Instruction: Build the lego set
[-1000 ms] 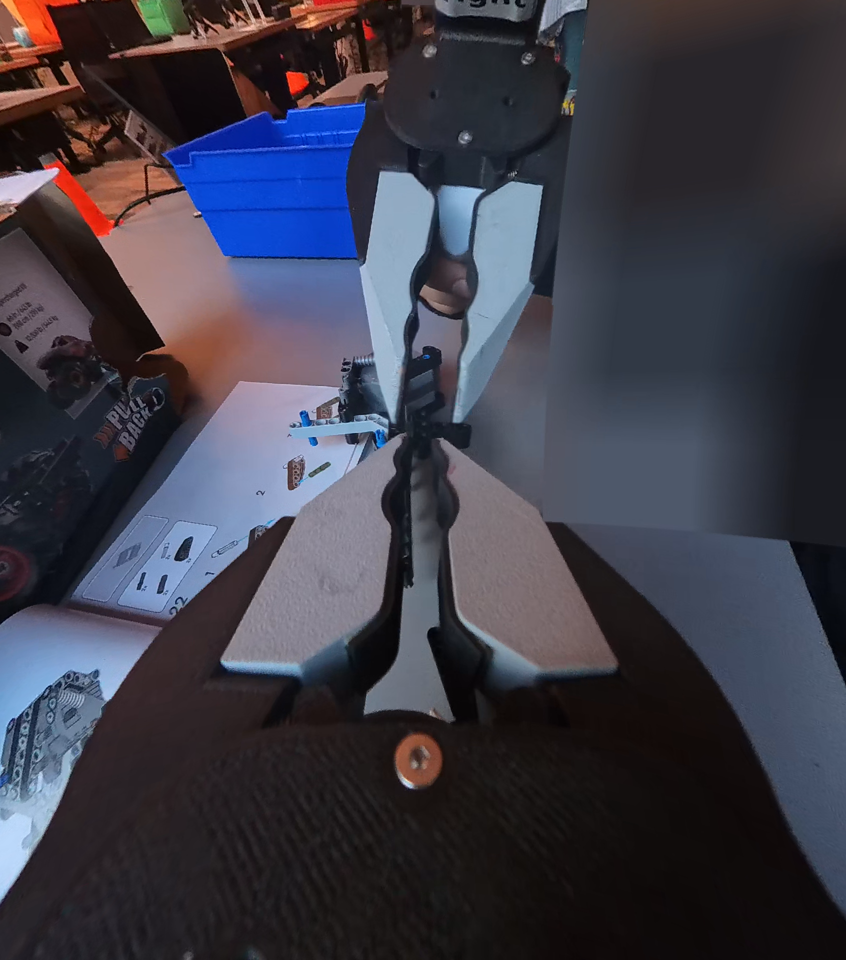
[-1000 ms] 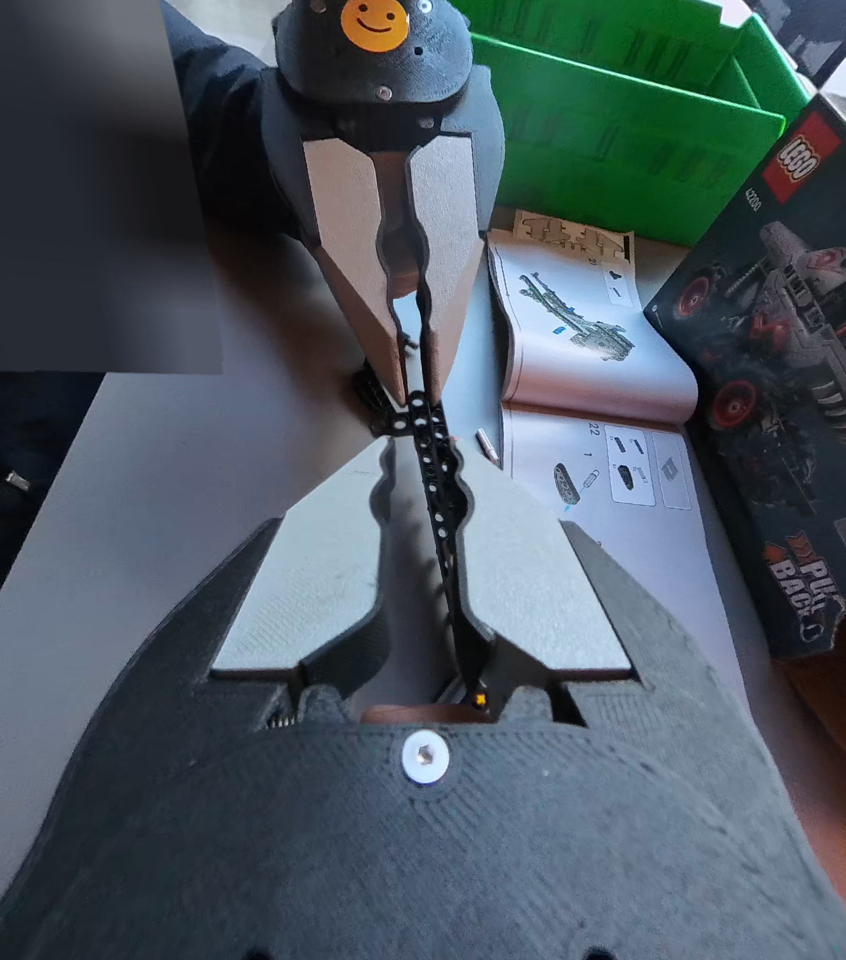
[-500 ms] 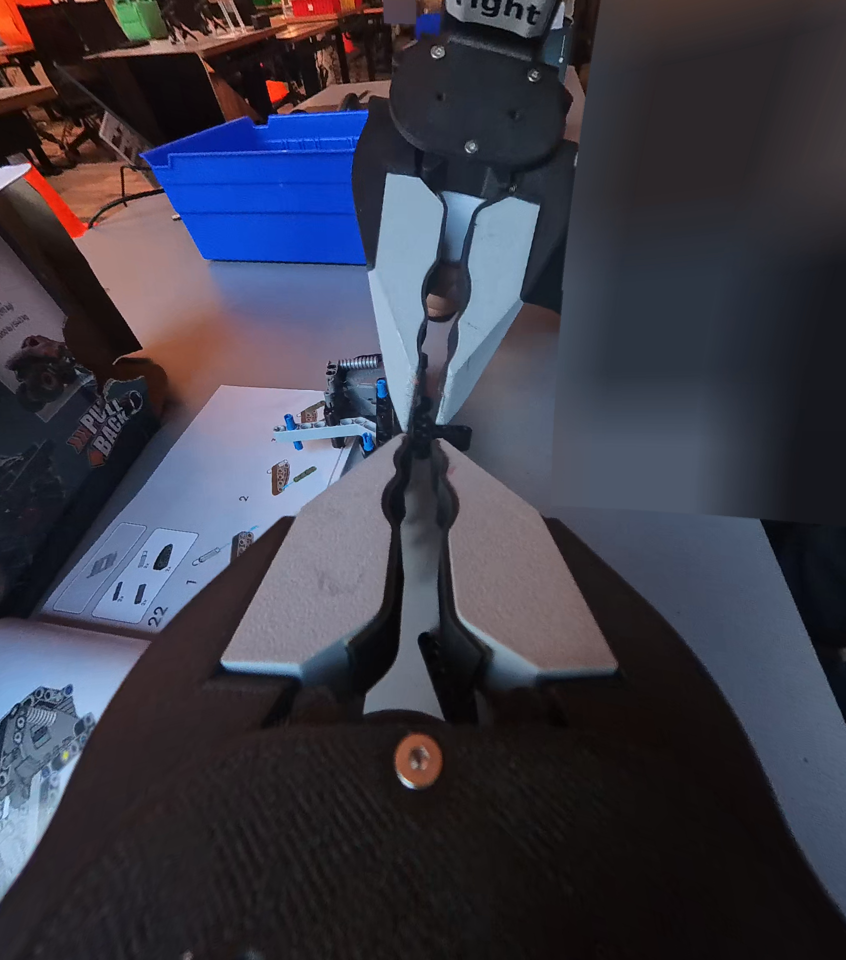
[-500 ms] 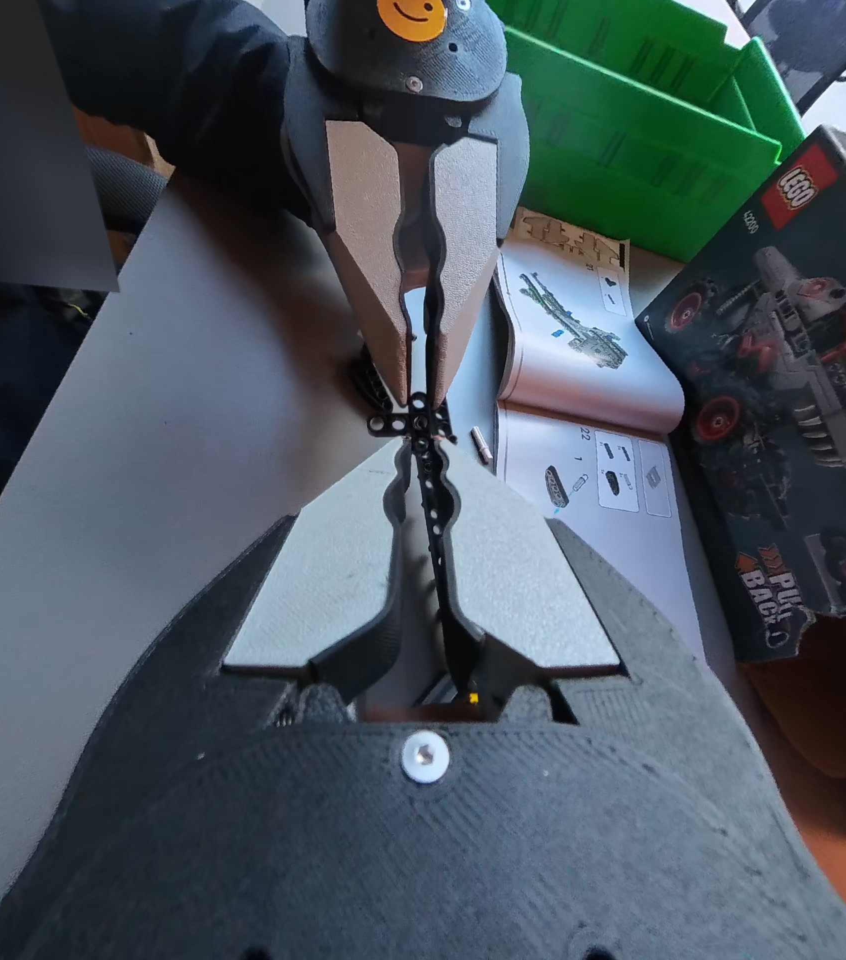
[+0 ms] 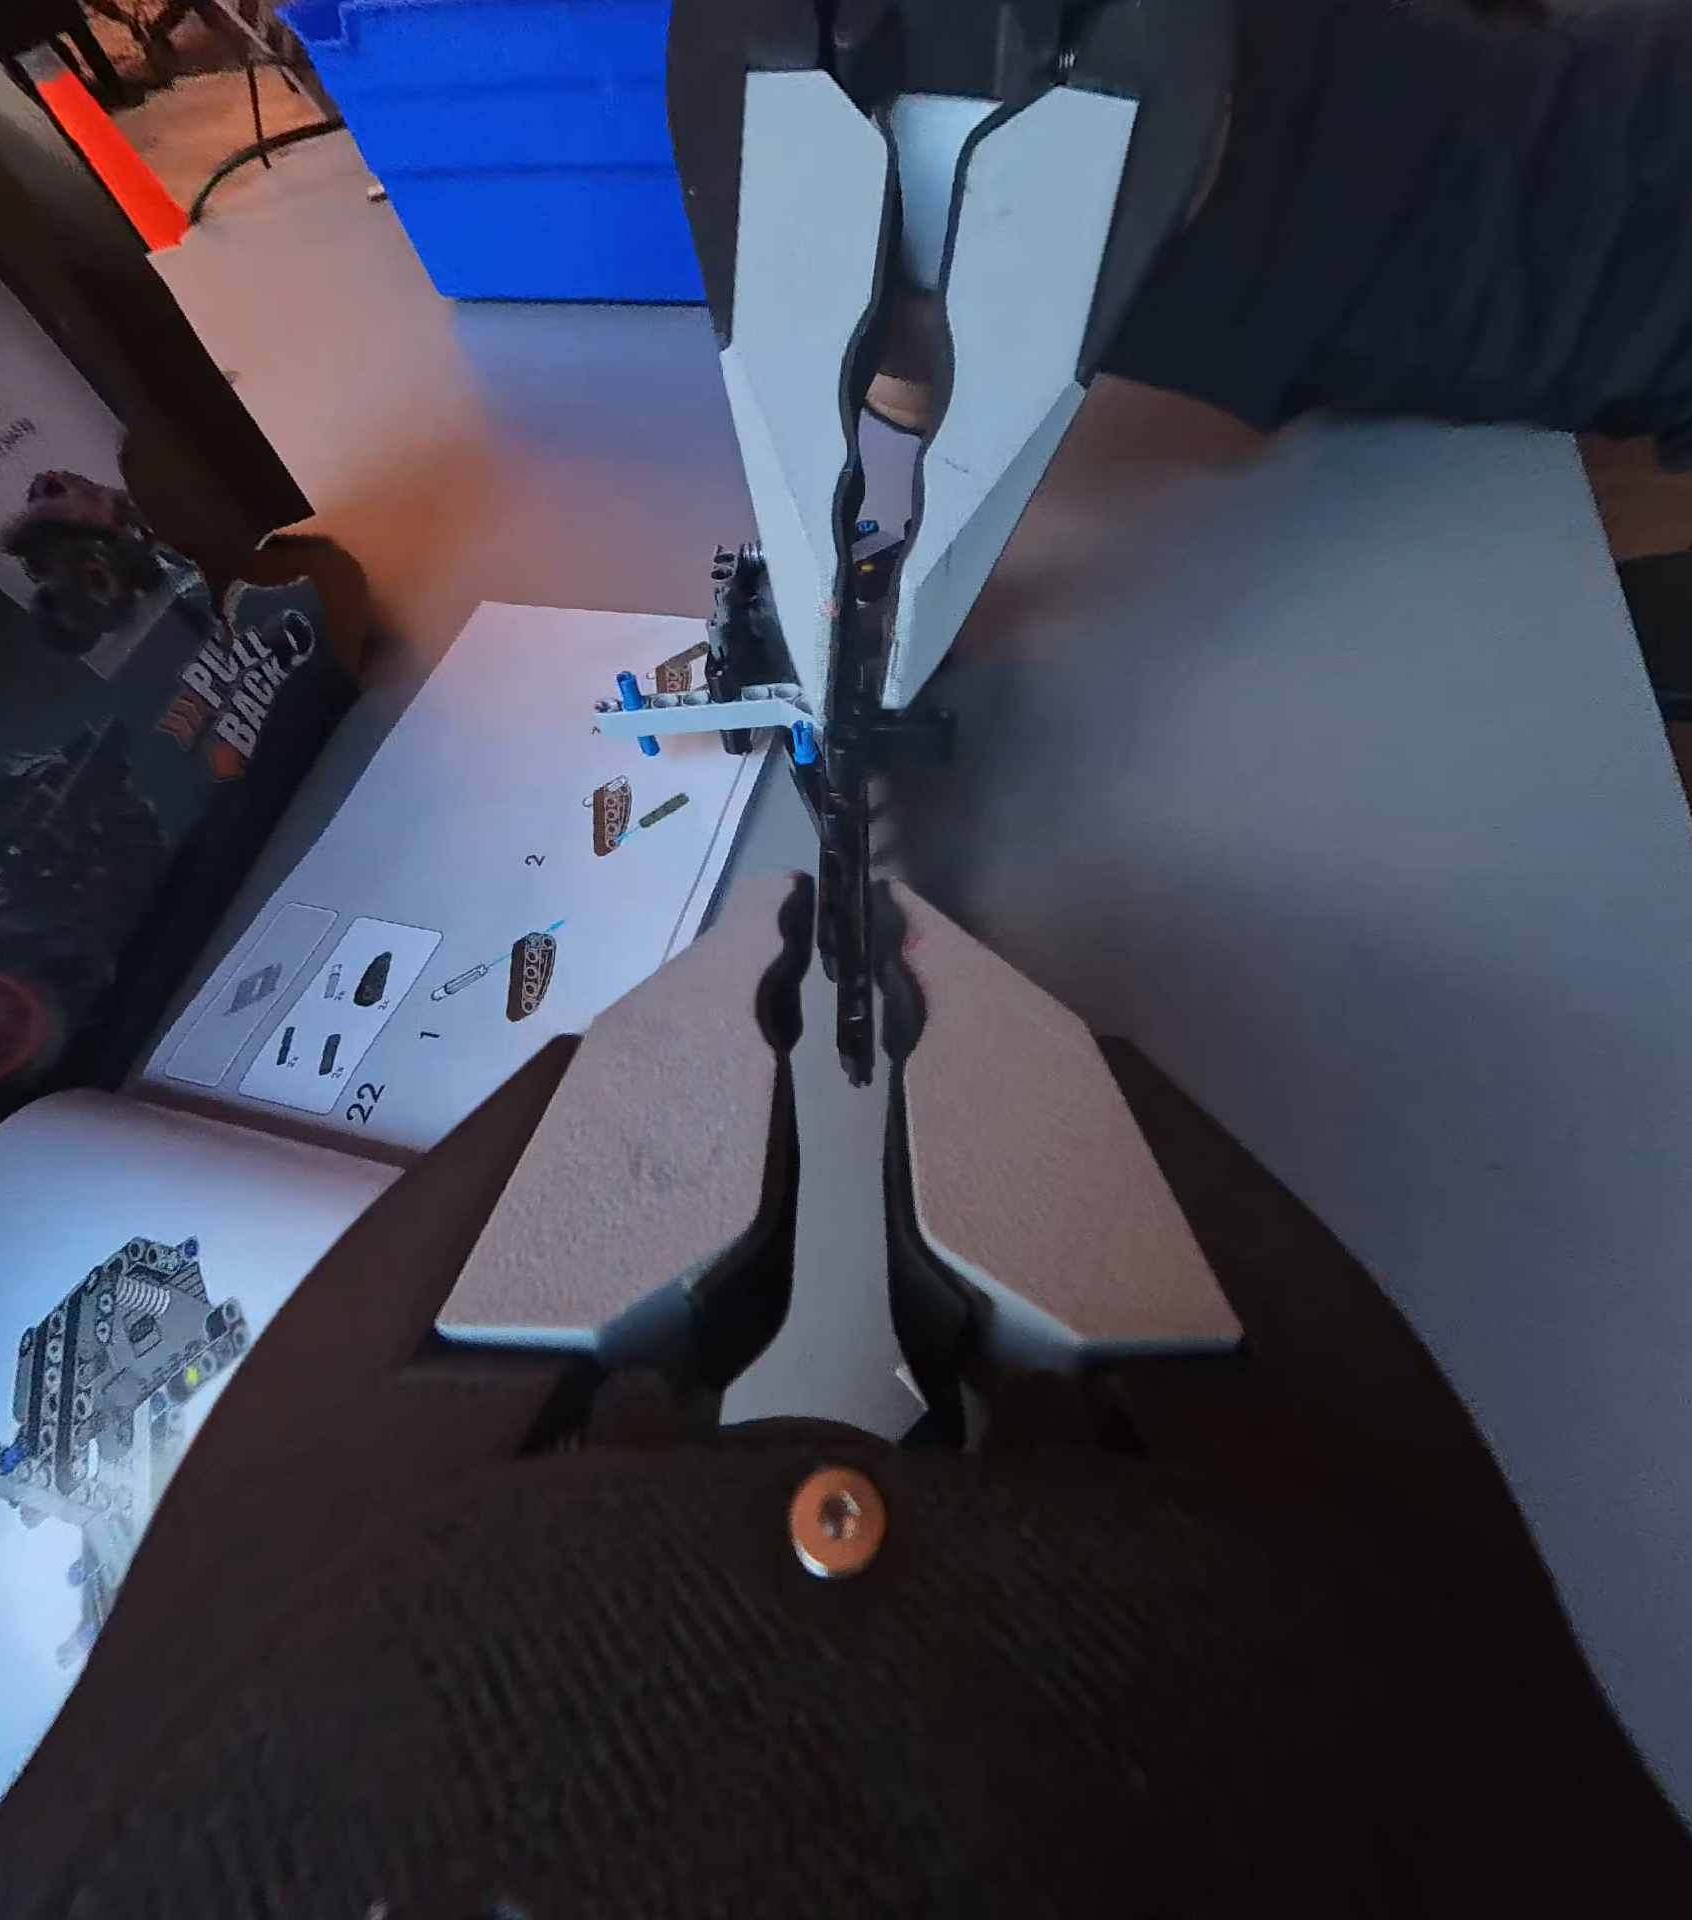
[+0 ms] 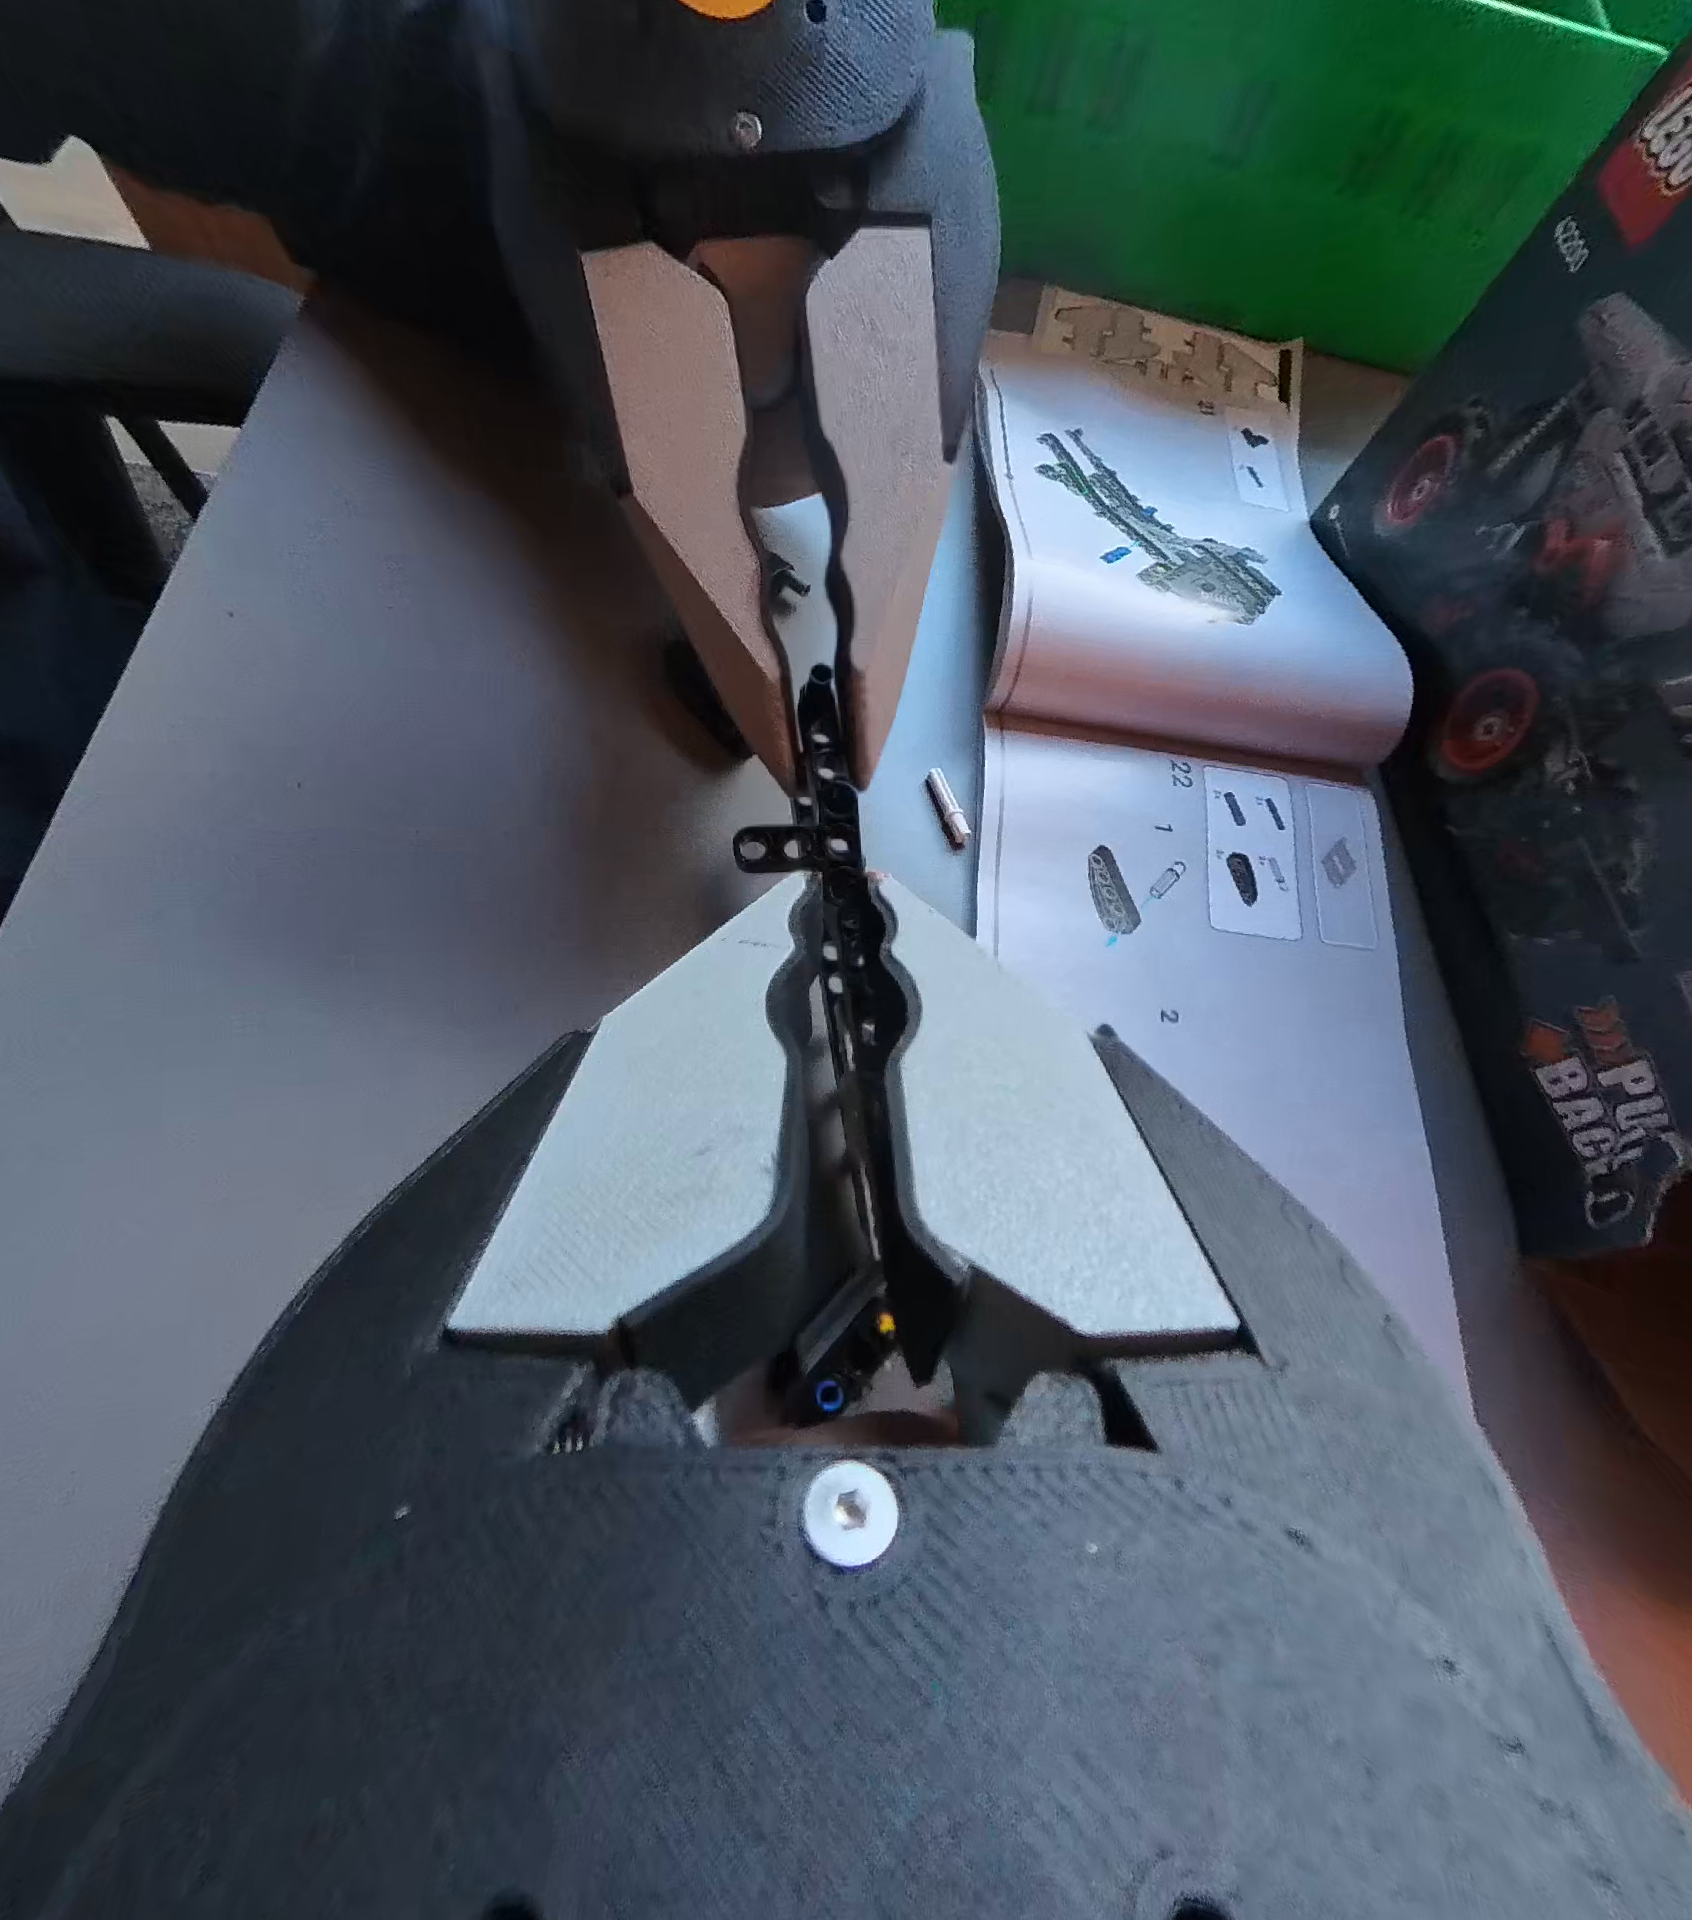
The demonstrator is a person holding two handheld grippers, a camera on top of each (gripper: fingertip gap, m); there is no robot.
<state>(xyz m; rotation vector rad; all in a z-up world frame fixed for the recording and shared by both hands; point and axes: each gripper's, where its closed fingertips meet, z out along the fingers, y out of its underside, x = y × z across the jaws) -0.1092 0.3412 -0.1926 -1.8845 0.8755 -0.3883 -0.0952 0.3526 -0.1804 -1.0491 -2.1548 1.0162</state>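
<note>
Closest in, the right claw [image 6: 847, 914] is clamped on a long black beam [image 6: 847, 997] that runs from deep between its fingers out past the tips, with a short cross piece [image 6: 769, 849] sticking out sideways just ahead of them. Straight across, tip to tip, the left claw [image 5: 847, 894] is closed on the other end of the same beam [image 5: 847, 914], so the piece hangs between the two above the tabletop [image 6: 302, 831]. I'd judge they are pressing two lengths together; to do it well, both should stay in one line and push evenly, since any twist could bend the thin beam or pop a pin. Only the right view shows the blue pin [image 6: 828, 1394] at the beam's inner end and a small loose pin [image 6: 948, 810] lying beside the open instruction booklet [image 6: 1237, 935]. Only the left view shows a half-built grey and black assembly [image 5: 707, 696] resting on the booklet's far page, just left of the claw tips. Farther off sit the set's box [image 6: 1600, 623] and a green bin [image 6: 1237, 156], and, in the left view, a blue bin [image 5: 530, 156].
</note>
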